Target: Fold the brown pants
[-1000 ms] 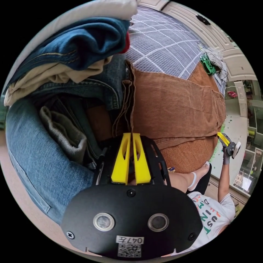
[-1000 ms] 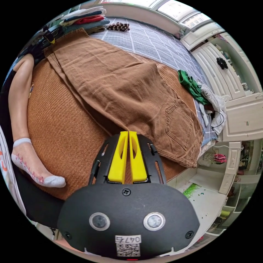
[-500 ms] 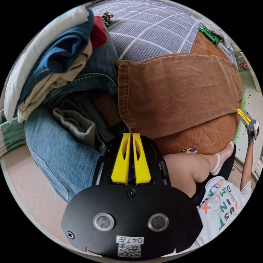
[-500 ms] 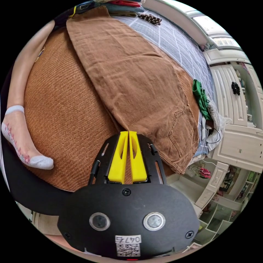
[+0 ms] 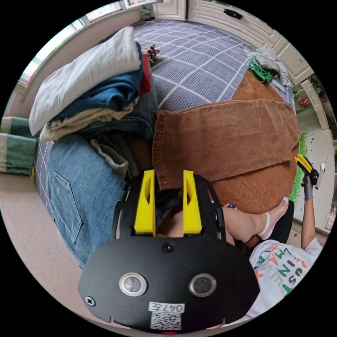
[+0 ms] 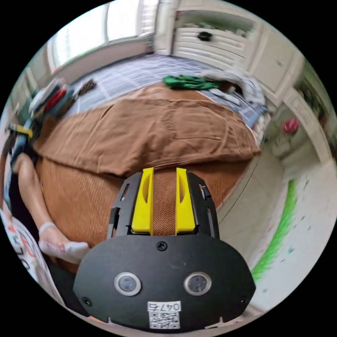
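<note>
So brown pants lie flat on woven mat on the bed, legs stacked lengthwise; crosswise folds remain. Left hand-held gripper open at hem, right hand-held gripper open, empty.

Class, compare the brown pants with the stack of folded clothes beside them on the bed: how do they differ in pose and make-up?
The brown pants lie spread long and flat across the woven mat; the stack of folded clothes is piled high. The brown pants are one garment in one colour; the stack of folded clothes holds several, including white, blue denim, beige and red. Both rest on the bed, and neither gripper holds them.
</note>
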`<state>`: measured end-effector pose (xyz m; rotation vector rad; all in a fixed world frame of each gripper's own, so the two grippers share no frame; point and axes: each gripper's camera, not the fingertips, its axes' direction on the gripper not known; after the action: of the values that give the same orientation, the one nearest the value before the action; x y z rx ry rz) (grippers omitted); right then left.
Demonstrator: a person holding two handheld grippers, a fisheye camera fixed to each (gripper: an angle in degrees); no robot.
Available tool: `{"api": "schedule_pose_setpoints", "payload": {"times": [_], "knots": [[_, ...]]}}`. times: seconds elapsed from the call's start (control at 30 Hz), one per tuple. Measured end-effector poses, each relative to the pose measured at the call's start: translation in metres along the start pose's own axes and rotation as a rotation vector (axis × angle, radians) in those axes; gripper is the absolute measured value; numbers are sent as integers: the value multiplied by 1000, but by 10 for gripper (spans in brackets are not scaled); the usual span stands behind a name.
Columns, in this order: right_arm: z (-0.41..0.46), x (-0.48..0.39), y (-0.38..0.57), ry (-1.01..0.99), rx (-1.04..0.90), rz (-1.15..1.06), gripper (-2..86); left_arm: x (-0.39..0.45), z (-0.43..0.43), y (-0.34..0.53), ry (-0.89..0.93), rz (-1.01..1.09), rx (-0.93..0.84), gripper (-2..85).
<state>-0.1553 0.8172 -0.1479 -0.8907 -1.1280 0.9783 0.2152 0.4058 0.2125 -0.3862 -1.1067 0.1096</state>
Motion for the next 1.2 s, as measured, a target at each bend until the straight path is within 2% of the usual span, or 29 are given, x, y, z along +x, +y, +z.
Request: {"api": "schedule_pose_setpoints", "payload": {"times": [0.1,0.2,0.3,0.4,0.5,0.53,0.67,0.77,0.83,0.9,1.03,1.1,1.2], "knots": [[0,102,19,-125,137,362,57,26,19,-20,3,37,-15,102],[12,180,34,-183,218,623,66,26,59,-38,11,-39,-37,101],[38,235,32,-224,198,745,75,15,100,-42,45,-114,-50,102],[62,274,30,-287,221,859,72,2,124,-49,-3,-144,-121,108],[90,295,29,-434,188,914,10,-19,132,-49,26,-162,-116,111],[89,296,28,-424,189,915,3,-30,135,-47,52,-180,-114,111],[79,288,14,-201,103,706,-3,-64,142,-38,123,-237,-97,109],[78,283,23,-213,134,827,16,-80,146,-35,137,-241,-97,107],[55,255,17,-120,189,792,47,-90,142,-28,151,-234,-65,109],[20,184,-5,1,263,567,48,-102,122,-16,178,-236,19,112],[0,57,-30,-168,284,193,21,-151,30,46,131,-317,297,111],[4,-29,-39,-295,253,-8,11,-175,13,65,77,-344,322,111],[21,-132,-51,-370,204,-207,4,-209,32,61,112,-316,217,123]]}}
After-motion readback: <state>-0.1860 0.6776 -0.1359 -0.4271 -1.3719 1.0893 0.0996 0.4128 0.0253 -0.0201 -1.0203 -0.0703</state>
